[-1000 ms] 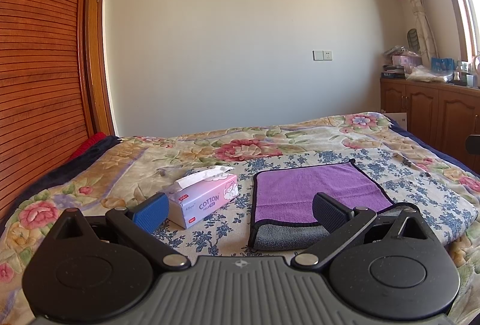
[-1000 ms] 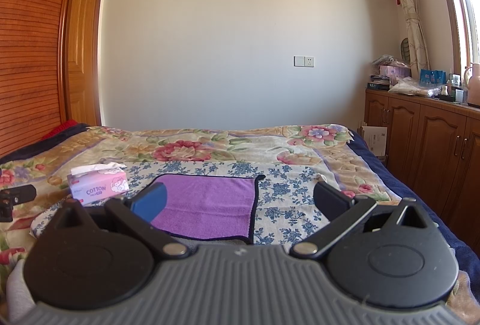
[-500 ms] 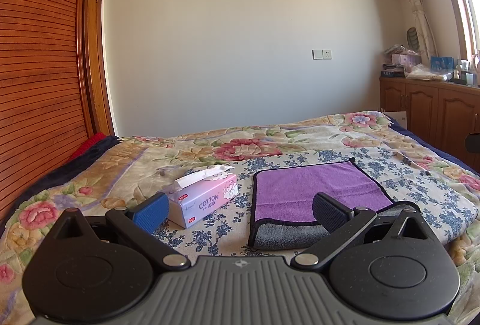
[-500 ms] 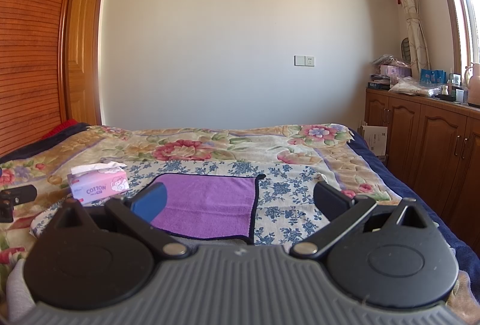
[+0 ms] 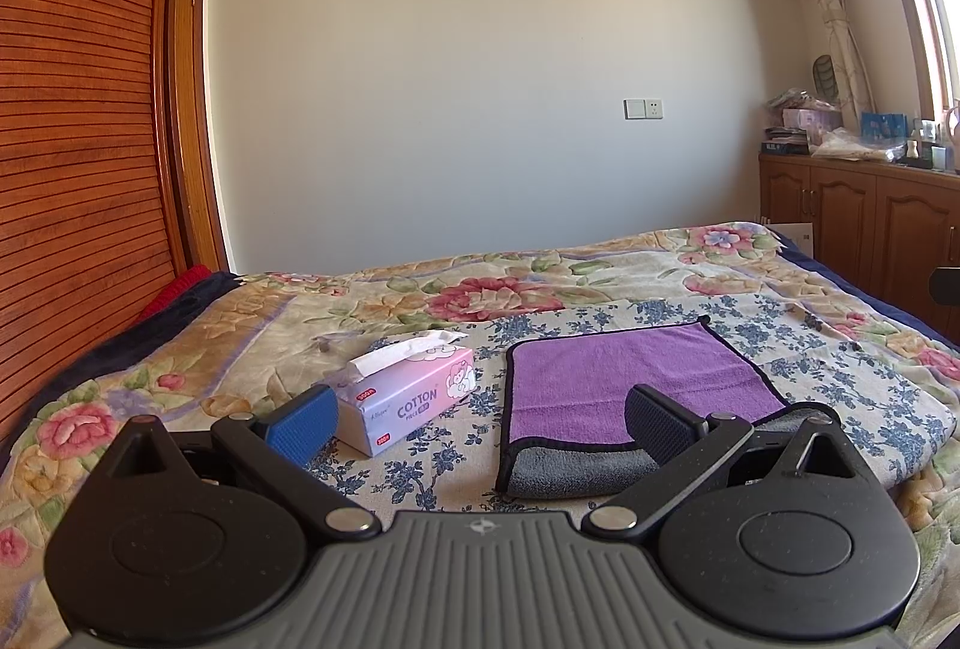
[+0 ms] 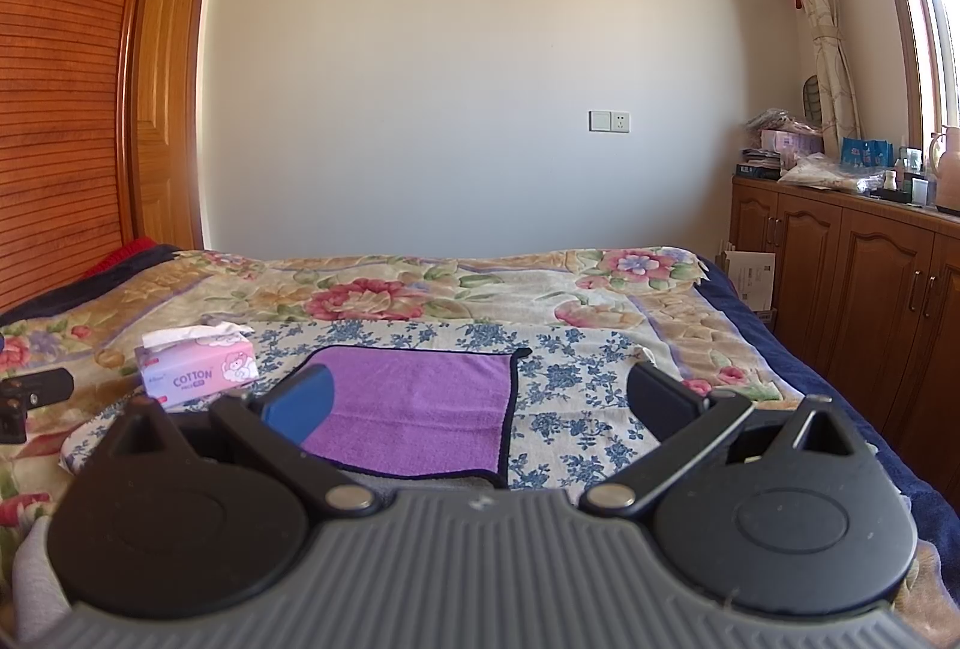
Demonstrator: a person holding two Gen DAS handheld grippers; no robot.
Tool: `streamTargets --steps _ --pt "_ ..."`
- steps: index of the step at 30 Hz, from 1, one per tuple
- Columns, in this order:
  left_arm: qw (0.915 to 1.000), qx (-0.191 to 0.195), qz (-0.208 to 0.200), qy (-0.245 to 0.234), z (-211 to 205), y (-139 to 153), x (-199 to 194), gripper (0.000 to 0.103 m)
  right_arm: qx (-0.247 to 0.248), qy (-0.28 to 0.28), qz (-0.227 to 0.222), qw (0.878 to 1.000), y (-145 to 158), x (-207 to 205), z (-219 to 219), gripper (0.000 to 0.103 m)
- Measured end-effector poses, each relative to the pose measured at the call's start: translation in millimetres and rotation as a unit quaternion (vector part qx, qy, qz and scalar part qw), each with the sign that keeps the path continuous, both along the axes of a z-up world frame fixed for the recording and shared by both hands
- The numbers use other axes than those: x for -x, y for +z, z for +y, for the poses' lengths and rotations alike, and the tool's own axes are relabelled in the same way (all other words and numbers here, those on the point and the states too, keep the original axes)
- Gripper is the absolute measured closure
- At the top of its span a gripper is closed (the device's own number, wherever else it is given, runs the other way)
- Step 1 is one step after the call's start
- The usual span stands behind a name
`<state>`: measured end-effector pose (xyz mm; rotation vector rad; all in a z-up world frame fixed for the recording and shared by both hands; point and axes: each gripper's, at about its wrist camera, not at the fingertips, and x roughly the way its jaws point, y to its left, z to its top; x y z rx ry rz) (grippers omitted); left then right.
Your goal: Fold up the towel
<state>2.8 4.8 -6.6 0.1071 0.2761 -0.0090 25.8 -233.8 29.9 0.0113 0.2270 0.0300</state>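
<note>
A purple towel [image 5: 630, 379] with a dark border and grey underside lies flat on the flowered bed; its near edge is turned up and shows grey. It also shows in the right wrist view [image 6: 420, 403]. My left gripper [image 5: 480, 418] is open and empty, held above the bed just short of the towel's near left part. My right gripper [image 6: 480, 403] is open and empty, held over the towel's near right part. Neither touches the towel.
A pink tissue box [image 5: 414, 397] stands left of the towel, also in the right wrist view [image 6: 198, 370]. A wooden sliding wardrobe [image 5: 78, 139] runs along the left. Wooden cabinets [image 6: 870, 289] with clutter on top line the right wall.
</note>
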Motion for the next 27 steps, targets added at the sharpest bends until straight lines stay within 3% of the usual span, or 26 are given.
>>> streamTargets --steps 27 --pt "0.9992 -0.02 0.033 -0.008 -12.2 -4.4 -17.6 0.0 -0.011 0.009 0.039 0.999 -9.5 -19.0 3.9 0.0"
